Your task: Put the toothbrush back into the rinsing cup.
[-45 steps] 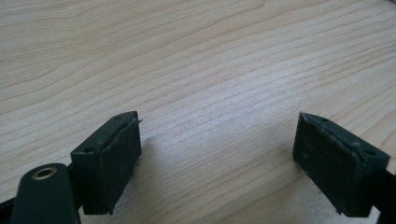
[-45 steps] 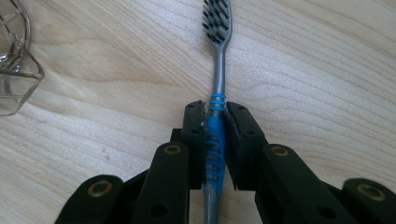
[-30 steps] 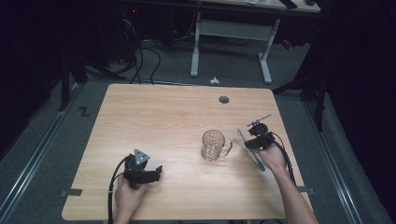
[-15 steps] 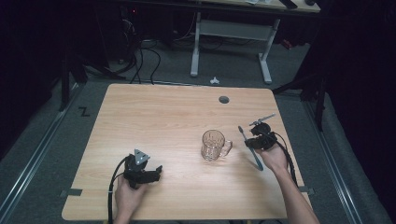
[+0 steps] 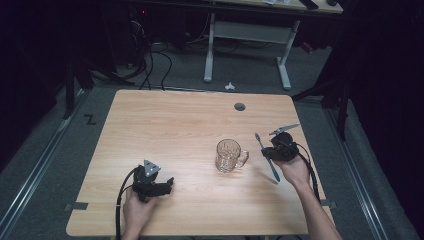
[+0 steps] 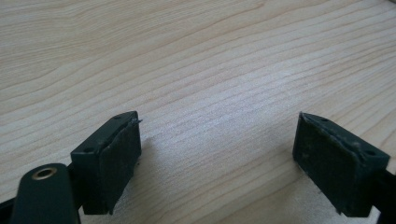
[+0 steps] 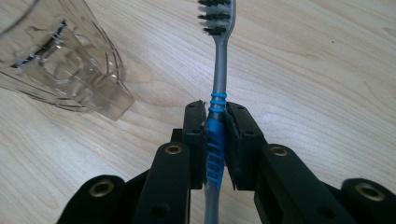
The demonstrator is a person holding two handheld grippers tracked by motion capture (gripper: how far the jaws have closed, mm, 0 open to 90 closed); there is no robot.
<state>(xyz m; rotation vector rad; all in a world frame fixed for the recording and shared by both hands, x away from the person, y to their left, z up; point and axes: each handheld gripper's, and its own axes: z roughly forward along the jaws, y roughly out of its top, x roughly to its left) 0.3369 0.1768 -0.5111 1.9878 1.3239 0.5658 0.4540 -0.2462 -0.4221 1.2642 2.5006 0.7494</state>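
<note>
Nearest the person, the left gripper (image 5: 167, 183) rests wide open on the table (image 5: 165, 130), left of the glass mug (image 5: 229, 156). Right of the mug, the right gripper (image 7: 215, 122) clamps a toothbrush (image 7: 217, 100), lifted clear. It looks mid-carry; next, swing the brush over the mug's mouth and lower it in.

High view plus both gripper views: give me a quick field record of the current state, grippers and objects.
right gripper: shut on the toothbrush, pads clamped on its blue grip section
toothbrush: bristle end points away from the person, tail end toward them; lifted off the table
glass mug: upright on the table, handle toward the right gripper, nothing seen inside
left gripper: open, nothing between the jaws, low over bare wood
gap: toothbrush beside the mug, not in it
</note>
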